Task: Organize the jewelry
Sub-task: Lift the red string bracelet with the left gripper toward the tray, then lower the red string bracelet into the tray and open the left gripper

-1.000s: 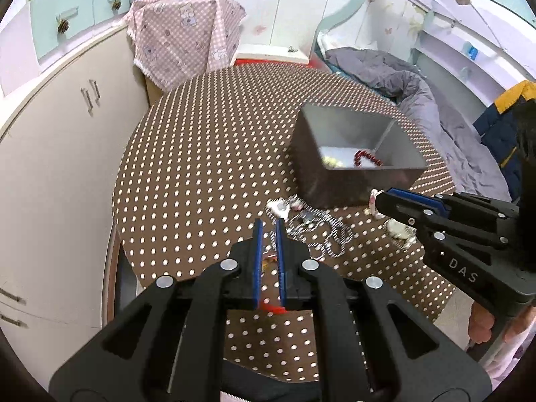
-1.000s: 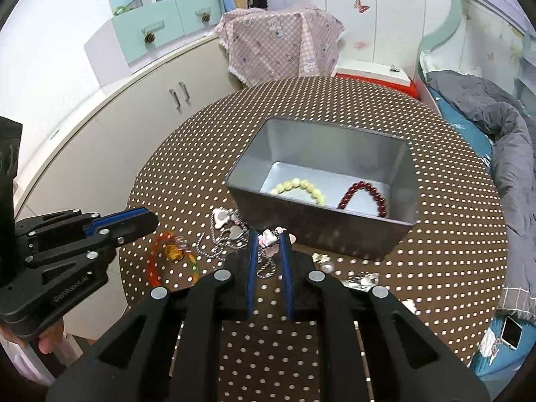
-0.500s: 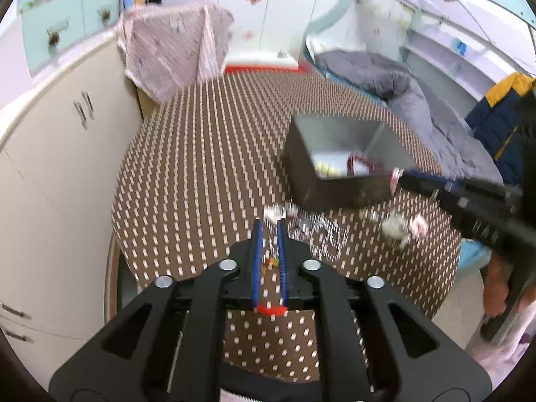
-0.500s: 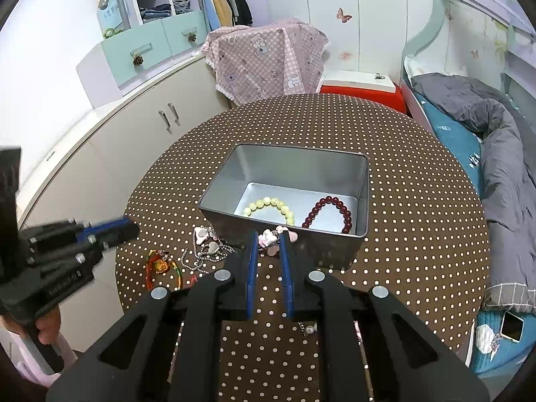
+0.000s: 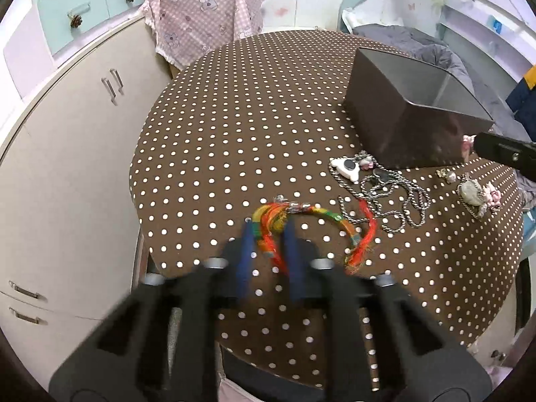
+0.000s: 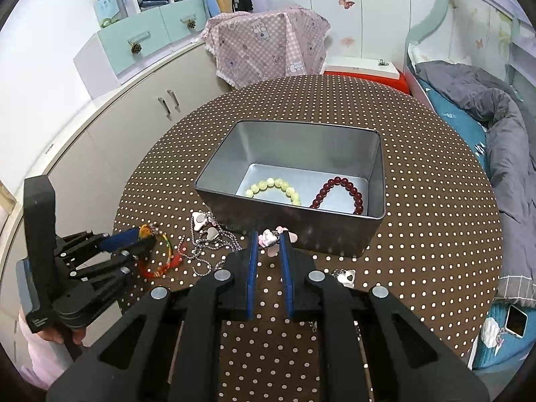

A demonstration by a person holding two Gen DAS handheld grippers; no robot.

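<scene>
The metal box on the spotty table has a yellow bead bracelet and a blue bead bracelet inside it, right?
Almost. The metal box on the spotty table does hold a yellow bead bracelet, but the other one is a dark red bead bracelet, not blue. The right wrist view looks straight into the box and shows both.

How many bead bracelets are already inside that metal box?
2. A pale yellow-green bead bracelet lies left on the floor of the metal box, a dark red bead bracelet to its right. The near wall might hide more.

Round polka-dot table (image 6: pixel 418 174); beige cabinets (image 6: pixel 110 134); grey-quilted bed (image 6: pixel 495 114).
</scene>
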